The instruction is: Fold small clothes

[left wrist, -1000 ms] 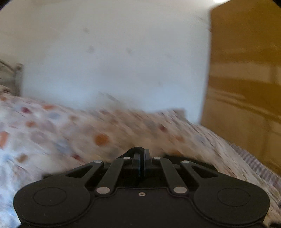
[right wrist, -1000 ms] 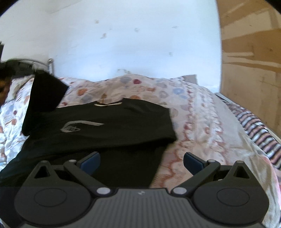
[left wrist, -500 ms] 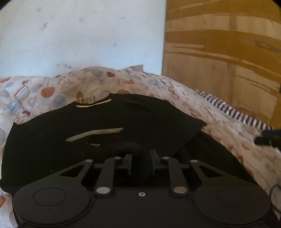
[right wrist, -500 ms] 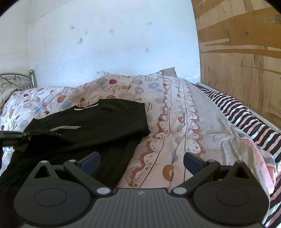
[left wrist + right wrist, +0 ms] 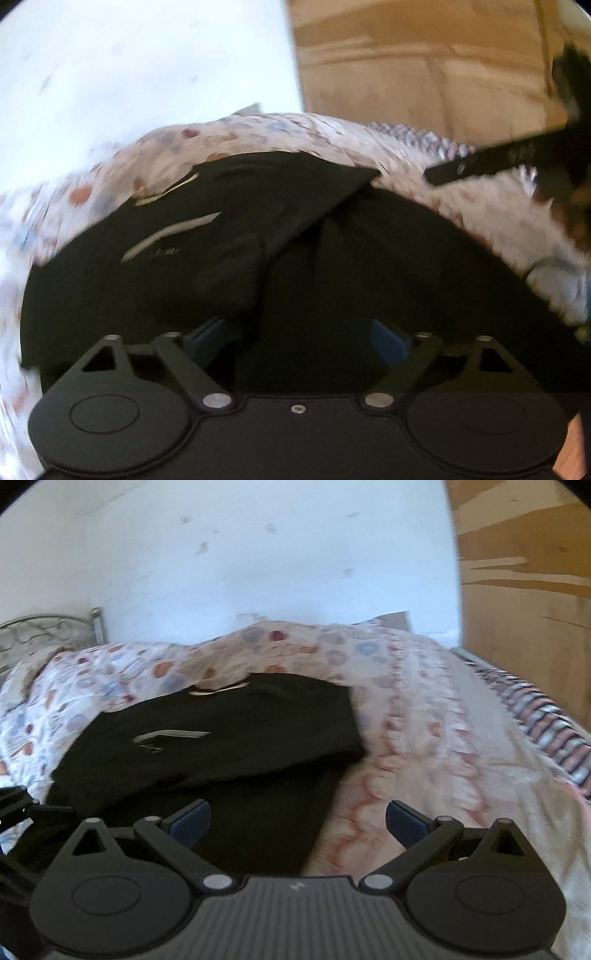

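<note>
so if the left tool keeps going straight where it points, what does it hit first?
Most likely the black shirt: the left tool stands open and tilted down over the dark cloth, which fills the gap ahead of its fingers. How close it is cannot be told through the blur.

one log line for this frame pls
left gripper: open, jaws just opened, over black t-shirt | right gripper: open, empty | shirt: partly folded on quilt

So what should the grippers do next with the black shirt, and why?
Probably the right hand-held gripper, open, should pinch the black shirt at its unfolded right edge; the left hand-held gripper has just been opening, pressing on no cloth.
</note>
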Demonstrator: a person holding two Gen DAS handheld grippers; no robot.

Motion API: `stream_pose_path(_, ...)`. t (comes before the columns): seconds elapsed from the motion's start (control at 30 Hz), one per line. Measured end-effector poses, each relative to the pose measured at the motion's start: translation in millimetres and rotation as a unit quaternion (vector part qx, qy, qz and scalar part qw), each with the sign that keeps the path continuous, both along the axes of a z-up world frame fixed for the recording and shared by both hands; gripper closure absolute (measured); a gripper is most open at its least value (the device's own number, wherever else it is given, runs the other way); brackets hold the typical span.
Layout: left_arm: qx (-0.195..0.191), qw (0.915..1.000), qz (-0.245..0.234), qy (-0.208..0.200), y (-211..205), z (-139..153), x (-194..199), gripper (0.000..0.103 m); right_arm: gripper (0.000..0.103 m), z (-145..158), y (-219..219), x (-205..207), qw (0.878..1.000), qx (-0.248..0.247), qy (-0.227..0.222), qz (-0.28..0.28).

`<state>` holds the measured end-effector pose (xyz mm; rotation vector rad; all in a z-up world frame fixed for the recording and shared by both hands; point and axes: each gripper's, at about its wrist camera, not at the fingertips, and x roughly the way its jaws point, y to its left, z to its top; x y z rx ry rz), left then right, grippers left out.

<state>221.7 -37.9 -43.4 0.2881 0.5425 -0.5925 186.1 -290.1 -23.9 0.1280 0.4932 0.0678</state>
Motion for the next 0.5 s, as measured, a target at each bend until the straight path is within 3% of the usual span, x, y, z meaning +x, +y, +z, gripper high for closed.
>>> stream_pose_path(0.07,-0.046,0.9983,0.032,0.019,18,4,-4,0.007,0.000,5,15,15,1.000,0.000,0.005,0.022)
stream_pose_path(0.17,-0.080,0.9915,0.099,0.025,47,8,-12,0.003,0.000,10,48,38,0.998,-0.002,0.005,0.066)
stream_pose_path(0.3,-0.072,0.9759,0.206,0.013,84,9,-15,0.001,0.001,10,109,67,0.991,-0.025,0.006,0.133)
stream_pose_path(0.5,-0.066,0.9422,0.328,0.022,152,9,-4,0.001,0.010,-1,198,95,0.975,-0.085,0.004,0.205)
